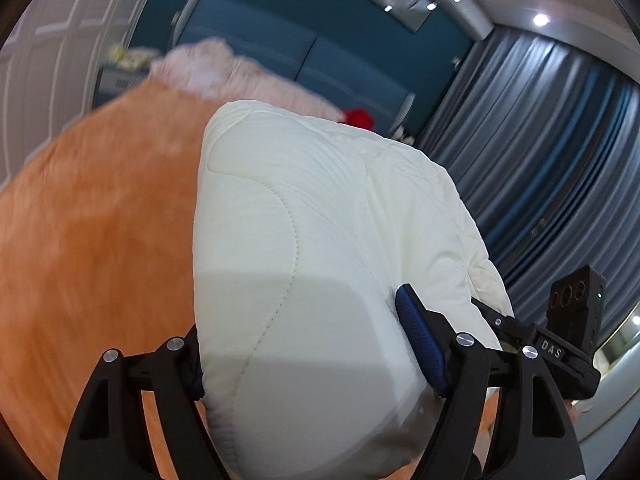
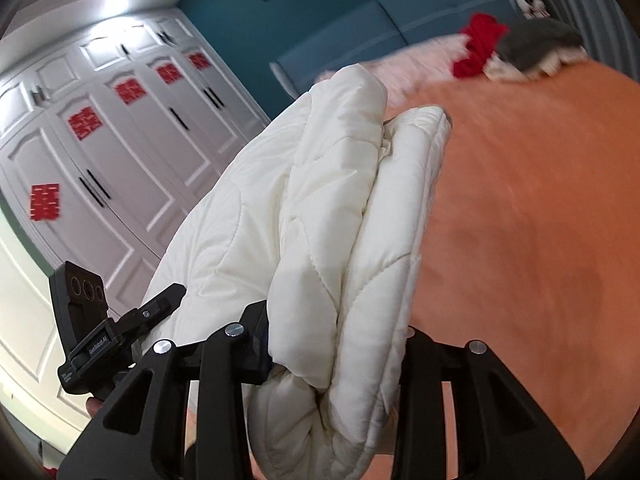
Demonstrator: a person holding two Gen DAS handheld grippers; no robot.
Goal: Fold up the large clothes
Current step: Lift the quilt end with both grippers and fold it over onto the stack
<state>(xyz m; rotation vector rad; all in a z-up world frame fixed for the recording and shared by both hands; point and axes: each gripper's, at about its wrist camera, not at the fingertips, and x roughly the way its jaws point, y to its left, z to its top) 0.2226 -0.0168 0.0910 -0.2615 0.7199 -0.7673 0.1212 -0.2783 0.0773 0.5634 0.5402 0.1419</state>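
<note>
A bulky white quilted garment is folded into thick layers and held up above an orange bed cover. My left gripper is shut on one end of it; a blue pad presses its right side. In the right wrist view my right gripper is shut on the stacked layers of the same garment, which stick out ahead over the orange cover. The fingertips are mostly hidden by the fabric.
A pink blanket and a red item with a grey one lie at the bed's head by a teal headboard. White wardrobe doors stand on one side, blue-grey curtains on the other.
</note>
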